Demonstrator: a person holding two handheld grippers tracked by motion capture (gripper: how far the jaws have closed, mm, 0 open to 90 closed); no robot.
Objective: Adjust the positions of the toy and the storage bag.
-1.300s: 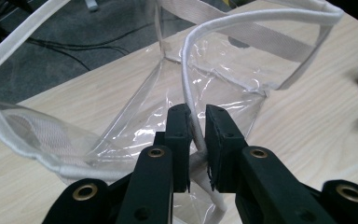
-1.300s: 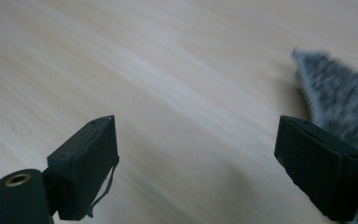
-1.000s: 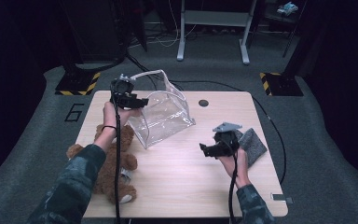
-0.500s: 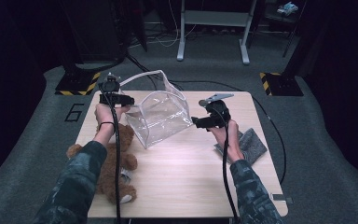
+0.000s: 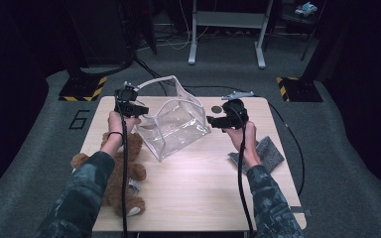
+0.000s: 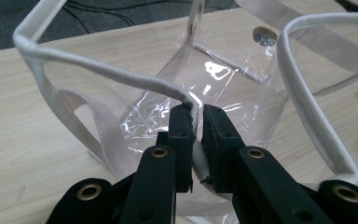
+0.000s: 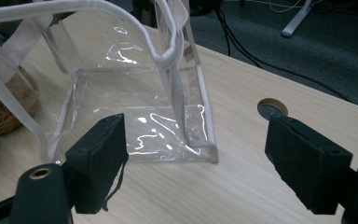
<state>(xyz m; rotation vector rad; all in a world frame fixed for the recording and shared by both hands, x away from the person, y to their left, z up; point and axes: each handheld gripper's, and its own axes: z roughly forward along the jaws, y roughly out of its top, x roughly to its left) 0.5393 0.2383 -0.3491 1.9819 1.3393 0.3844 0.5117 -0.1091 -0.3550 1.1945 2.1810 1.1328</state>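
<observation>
A clear plastic bag (image 5: 176, 124) with white trim and webbing handles stands open on the wooden table (image 5: 203, 198). My left gripper (image 5: 141, 109) is at the bag's left top edge. In the left gripper view its jaws (image 6: 198, 114) have just been closing and now pinch the white rim (image 6: 98, 70) between the pads. My right gripper (image 5: 212, 120) hovers at the bag's right side. Its jaws (image 7: 196, 130) have just been closing a little but stand wide apart with nothing between them, aimed at the bag's lower corner (image 7: 200, 140).
A brown teddy bear (image 5: 121, 173) lies at the front left of the table, under the left forearm. A grey cloth (image 5: 265, 151) lies at the right. A round cable hole (image 5: 217, 109) is behind the bag. Black stands and cables are on the floor beyond.
The right gripper rose from beside the grey cloth and moved left and back to the bag's right side. The left gripper sank slightly and shut on the bag's rim.
</observation>
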